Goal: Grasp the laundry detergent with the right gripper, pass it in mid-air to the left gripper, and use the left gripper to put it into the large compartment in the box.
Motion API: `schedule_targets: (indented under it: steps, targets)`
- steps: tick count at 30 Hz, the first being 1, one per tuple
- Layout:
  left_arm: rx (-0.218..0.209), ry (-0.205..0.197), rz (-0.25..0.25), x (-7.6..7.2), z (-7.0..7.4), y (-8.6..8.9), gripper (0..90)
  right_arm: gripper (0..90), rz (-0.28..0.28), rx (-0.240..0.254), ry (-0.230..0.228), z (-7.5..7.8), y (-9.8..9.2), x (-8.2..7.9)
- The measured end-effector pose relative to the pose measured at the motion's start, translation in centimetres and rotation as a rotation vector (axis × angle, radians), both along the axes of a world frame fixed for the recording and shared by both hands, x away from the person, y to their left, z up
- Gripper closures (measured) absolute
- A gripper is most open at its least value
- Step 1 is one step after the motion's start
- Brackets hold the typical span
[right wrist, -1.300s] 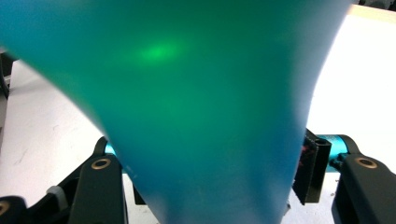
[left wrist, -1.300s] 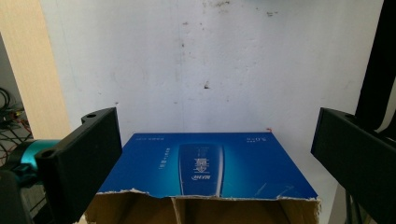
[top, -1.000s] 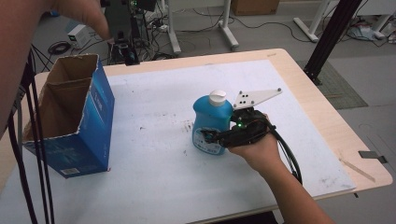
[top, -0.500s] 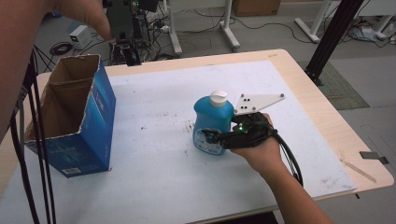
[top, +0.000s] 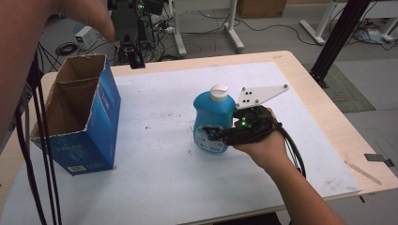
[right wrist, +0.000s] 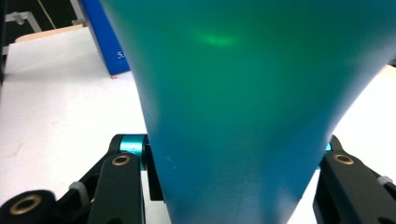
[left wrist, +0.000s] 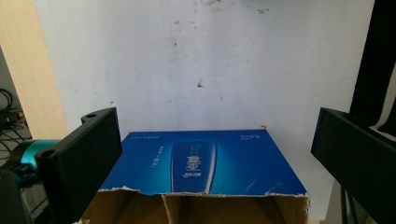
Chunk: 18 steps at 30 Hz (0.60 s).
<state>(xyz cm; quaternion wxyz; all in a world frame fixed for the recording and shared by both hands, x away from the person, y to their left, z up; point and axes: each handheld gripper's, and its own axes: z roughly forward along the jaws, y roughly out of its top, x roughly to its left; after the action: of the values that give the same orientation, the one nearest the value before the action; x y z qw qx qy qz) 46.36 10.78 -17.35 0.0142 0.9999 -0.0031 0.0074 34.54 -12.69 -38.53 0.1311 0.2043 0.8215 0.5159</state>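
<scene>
A blue bottle (top: pixel 213 115) with a white cap stands upright on the white sheet (top: pixel 159 183), right of the table's middle. My right gripper (top: pixel 211 136) comes in from the right and is shut on the bottle's lower body. In the right gripper view the bottle (right wrist: pixel 243 93) stands between the two black jaws. A blue cardboard box (top: pixel 80 126) with a torn open top stands at the left. My left gripper (top: pixel 135 58) hangs above the table's far edge, behind the box. Its jaws stand wide apart and open (left wrist: pixel 212 126), with the box (left wrist: pixel 205 163) below them.
The wooden table's edge (top: pixel 338 126) runs close to the right of the sheet. Black cables (top: pixel 42 154) hang at the left in front of the box. A black frame leg (top: pixel 335 42) and floor cables lie beyond the far right corner.
</scene>
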Motion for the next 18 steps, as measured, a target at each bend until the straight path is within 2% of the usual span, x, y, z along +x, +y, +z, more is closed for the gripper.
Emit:
schedule_targets:
  steps: [4, 13, 18]
  targets:
    - [0.003, 0.008, -0.029, -1.0, -0.2, -0.2, 1.7, 47.2, 0.035, -0.008, 0.004, 0.9, 0.3, 0.1]
    - [0.023, 0.038, -0.058, -3.3, -0.9, -0.6, 1.7, 47.1, 0.108, -0.016, 0.010, 2.7, 1.8, 0.1]
    - [0.004, 0.053, -0.059, -4.6, -1.4, -0.9, 1.8, 47.2, 0.154, -0.027, 0.028, 3.0, 2.6, -0.1]
